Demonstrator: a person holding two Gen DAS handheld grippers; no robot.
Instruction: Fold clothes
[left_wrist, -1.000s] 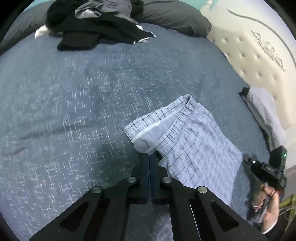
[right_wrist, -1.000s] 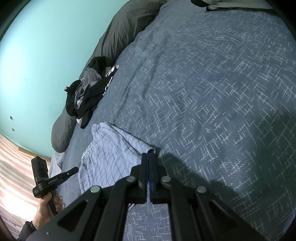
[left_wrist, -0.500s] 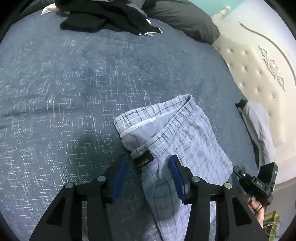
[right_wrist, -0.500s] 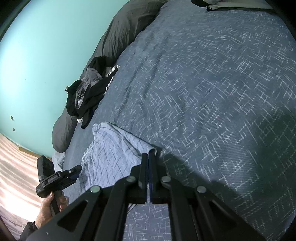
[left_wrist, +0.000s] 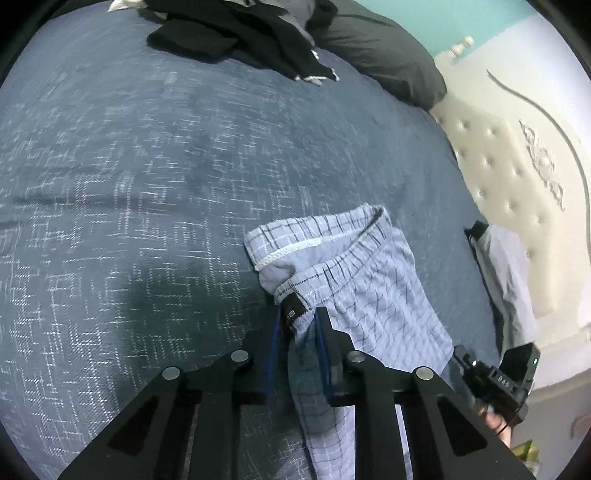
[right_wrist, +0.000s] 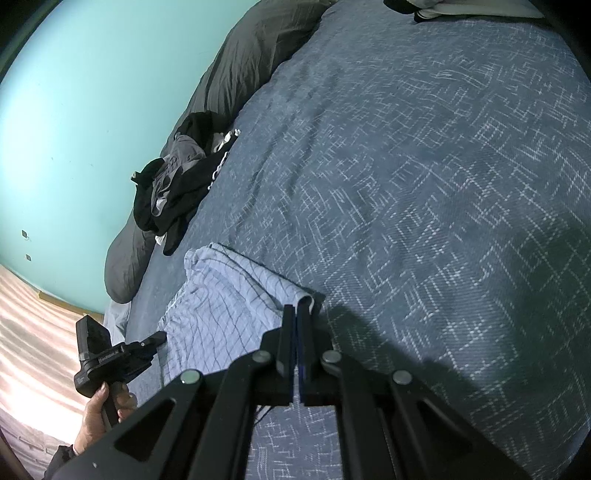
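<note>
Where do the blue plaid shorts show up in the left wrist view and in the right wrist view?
Left wrist view: the plaid shorts lie lower centre-right, waistband between the left gripper's fingers.
Right wrist view: they lie lower left of centre, one corner pinched by the right gripper.
Shared landmark: the pile of dark clothes by the grey pillows.

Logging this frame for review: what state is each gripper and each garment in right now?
Left gripper: open, fingers either side of the waistband.
Right gripper: shut on the shorts' edge.
Light blue plaid cotton shorts: lying on the bedspread, waistband gaping, not yet folded.
Pile of black and grey clothes: crumpled, unfolded.
</note>
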